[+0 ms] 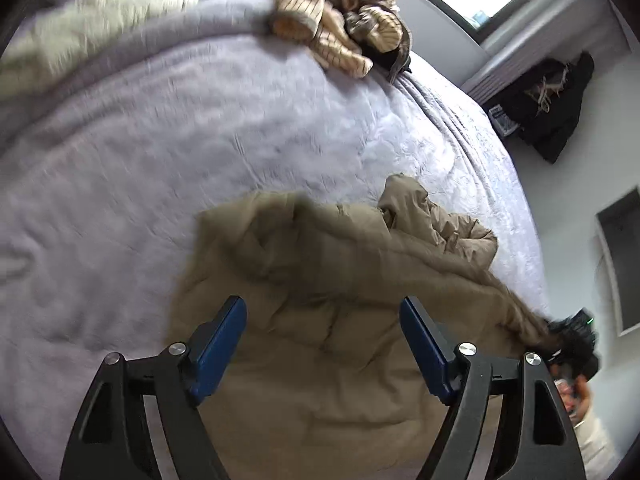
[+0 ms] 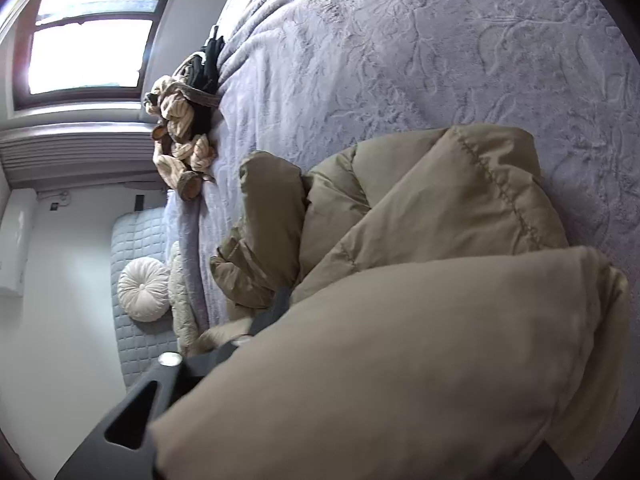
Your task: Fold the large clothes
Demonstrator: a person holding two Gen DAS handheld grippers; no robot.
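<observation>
A tan puffer jacket (image 1: 320, 280) lies crumpled on the lavender quilted bed (image 1: 180, 140). My left gripper (image 1: 322, 304) hovers over the jacket's near part, its blue pads wide apart with nothing between them. In the right wrist view a thick fold of the jacket (image 2: 400, 340) drapes over my right gripper. Only one dark finger (image 2: 276, 312) shows at the fold's left edge, and the jaws are hidden. In the left wrist view, the jacket's right edge stretches toward a dark blurred shape (image 1: 572, 336) at the bed's edge.
A heap of striped beige and dark clothes (image 1: 340, 20) (image 2: 180, 140) sits at the far end of the bed below a window (image 2: 88, 40). Dark clothing (image 1: 548, 104) lies beside the bed. A round white cushion (image 2: 144, 290) rests against the headboard.
</observation>
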